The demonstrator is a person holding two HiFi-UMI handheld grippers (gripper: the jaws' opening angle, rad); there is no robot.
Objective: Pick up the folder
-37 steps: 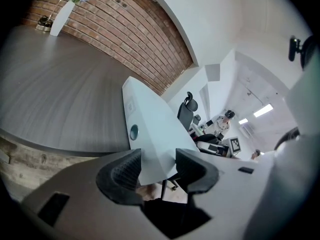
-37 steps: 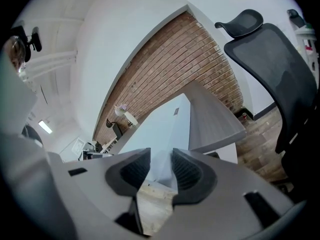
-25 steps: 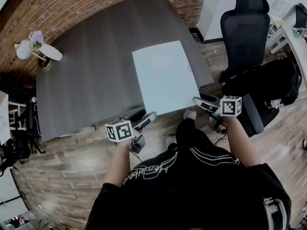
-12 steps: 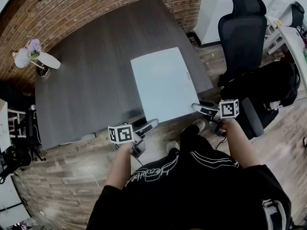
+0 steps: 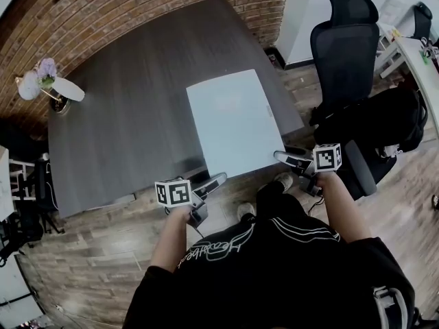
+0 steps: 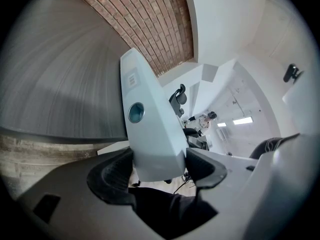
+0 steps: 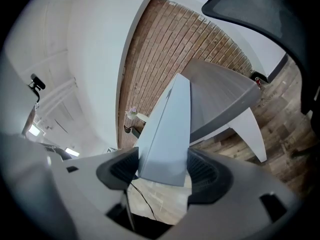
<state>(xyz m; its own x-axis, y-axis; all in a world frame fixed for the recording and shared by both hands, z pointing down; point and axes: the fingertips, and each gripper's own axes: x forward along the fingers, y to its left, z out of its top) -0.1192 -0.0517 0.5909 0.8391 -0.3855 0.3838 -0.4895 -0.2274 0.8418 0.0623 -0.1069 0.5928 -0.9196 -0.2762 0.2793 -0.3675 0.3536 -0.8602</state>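
A pale blue folder [image 5: 233, 118] lies flat over the right part of the dark grey table [image 5: 130, 101], and its near edge reaches past the table's front edge. My left gripper [image 5: 219, 177] is shut on the folder's near left corner. My right gripper [image 5: 279, 155] is shut on the near right corner. In the left gripper view the folder's spine [image 6: 145, 119], with a round hole in it, fills the gap between the left gripper's [image 6: 157, 164] pads. In the right gripper view the folder [image 7: 167, 129] runs edge-on away from the right gripper [image 7: 162, 169], clamped on both sides.
A black office chair [image 5: 346, 40] stands right of the table, with a black bag [image 5: 384, 118] beside it. A small vase of flowers [image 5: 42, 74] sits at the table's far left corner. A brick wall [image 5: 137, 2] runs behind the table. My legs and shoes are below the front edge.
Both grippers stay clamped on the folder's near corners. Folder and grippers sit slightly lower in the head view than a second ago; the grip looks the same.
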